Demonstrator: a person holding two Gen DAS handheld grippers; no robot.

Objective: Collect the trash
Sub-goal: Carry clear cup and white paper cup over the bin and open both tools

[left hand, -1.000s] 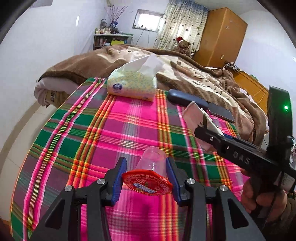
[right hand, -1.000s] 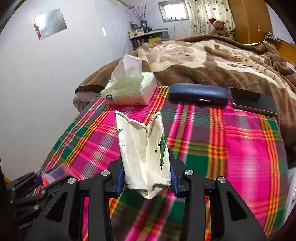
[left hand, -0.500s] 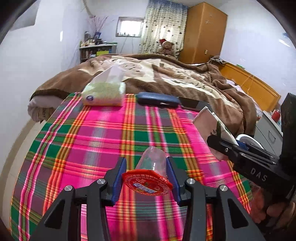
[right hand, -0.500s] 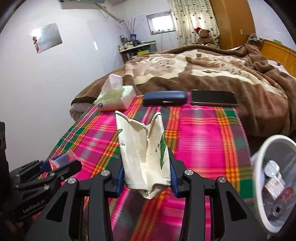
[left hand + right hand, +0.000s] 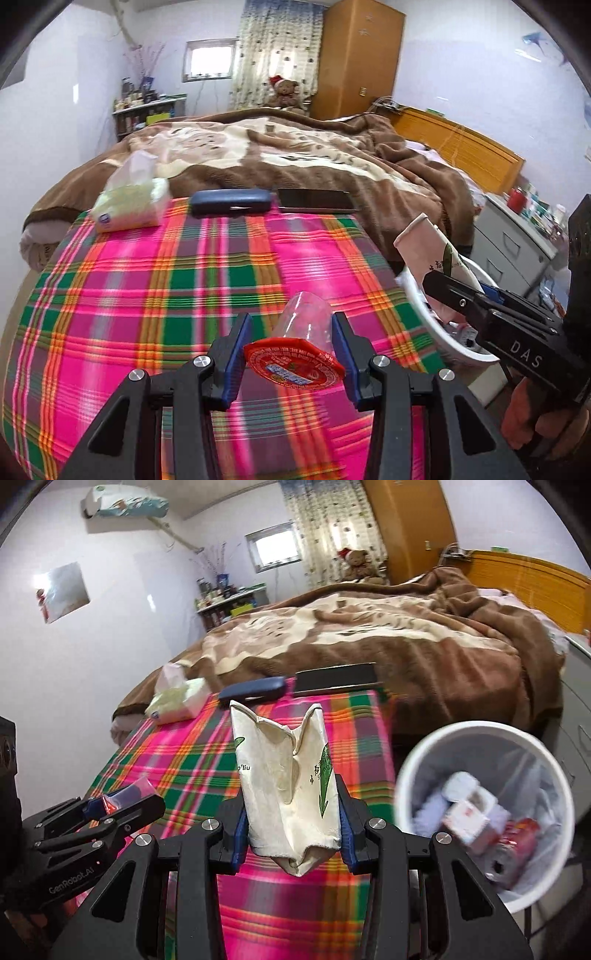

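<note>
The right gripper (image 5: 291, 821) clamps a crushed paper cup (image 5: 286, 779) with green print, held above the plaid cloth (image 5: 177, 753) beside the white bin (image 5: 406, 775). The left gripper (image 5: 291, 352) pinches a clear plastic cup (image 5: 304, 317) with a red foil lid (image 5: 293, 365). "DAS" and "GenRobot.AI" mark the tools. Tissues (image 5: 129, 206), a blue case (image 5: 231, 201) and a phone (image 5: 316, 199) lie along the cloth's far edge by the bed (image 5: 295, 155).

Clear glossy plastic cup (image 5: 308, 319) with a shiny red foil lid, crumpled matt paper cup (image 5: 286, 775), woven plaid cloth (image 5: 184, 280), fuzzy brown blanket (image 5: 332, 162), smooth white plastic bin (image 5: 413, 775).
</note>
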